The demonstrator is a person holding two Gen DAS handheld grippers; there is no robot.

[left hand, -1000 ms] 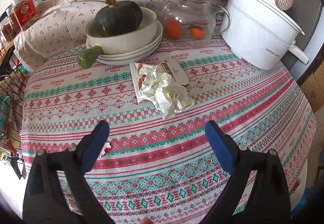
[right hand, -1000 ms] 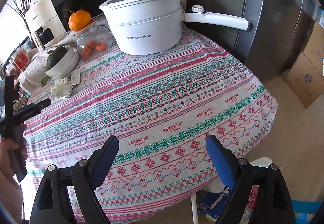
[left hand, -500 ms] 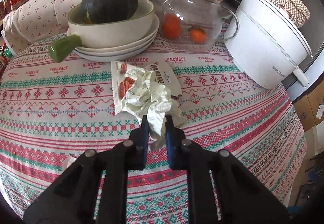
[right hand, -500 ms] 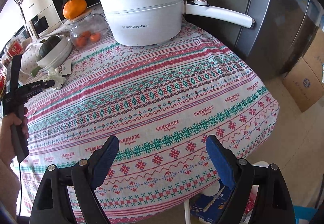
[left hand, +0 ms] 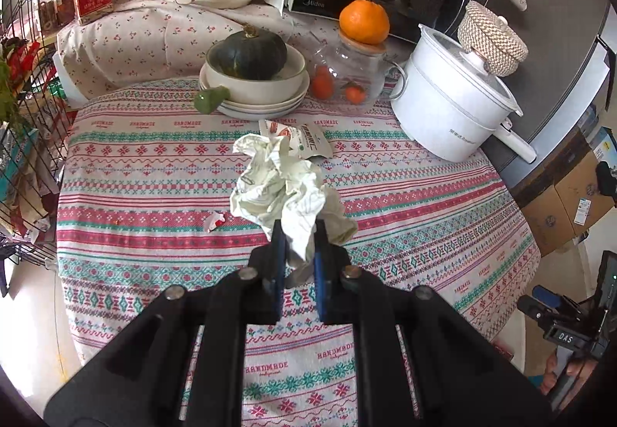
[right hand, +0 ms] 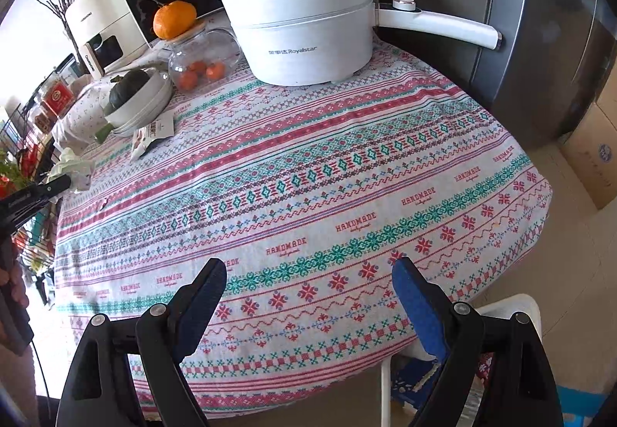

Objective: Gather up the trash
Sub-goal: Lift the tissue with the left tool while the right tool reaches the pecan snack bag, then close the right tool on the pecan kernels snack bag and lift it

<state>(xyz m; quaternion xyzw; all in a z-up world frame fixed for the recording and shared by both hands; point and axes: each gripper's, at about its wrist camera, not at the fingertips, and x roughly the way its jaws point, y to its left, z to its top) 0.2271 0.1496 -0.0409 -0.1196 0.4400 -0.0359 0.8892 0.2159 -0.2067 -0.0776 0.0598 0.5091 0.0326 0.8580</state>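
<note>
right wrist: "royalstar" on white pot (right hand: 300, 41); "handmade" on tablecloth (right hand: 347, 172).

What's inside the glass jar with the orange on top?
Inside the glass jar sit a few small orange fruits; the bigger orange rests on its lid. The jar's far side can't be seen clearly.

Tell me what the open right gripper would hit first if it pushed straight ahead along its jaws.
Most likely the patterned tablecloth. The right gripper points down at a bare stretch of it, nothing between its open jaws. The white electric pot sits farther back, beyond that line; depth is uncertain through the fisheye.
</note>
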